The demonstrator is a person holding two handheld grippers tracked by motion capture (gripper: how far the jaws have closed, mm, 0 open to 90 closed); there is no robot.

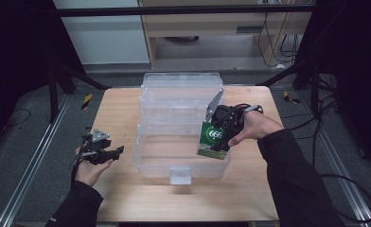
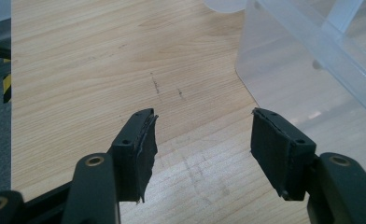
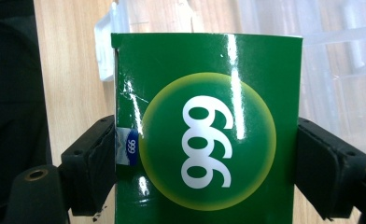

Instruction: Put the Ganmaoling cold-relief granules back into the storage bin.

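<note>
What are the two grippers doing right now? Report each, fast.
Left gripper: open, nothing between the jaws, above the wooden table.
Right gripper: shut on the green box, held over the clear plastic bin.

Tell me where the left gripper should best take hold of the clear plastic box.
Probably the front wall's top rim of the clear plastic box, coming from above near its left corner: the box stands open and the rim is thin enough for the open left gripper. The right gripper and green box crowd the right side.

Glossy green box [image 1: 212,140] — white "666" in a circle — hangs tilted above the clear bin's [image 1: 174,163] front compartment.
</note>
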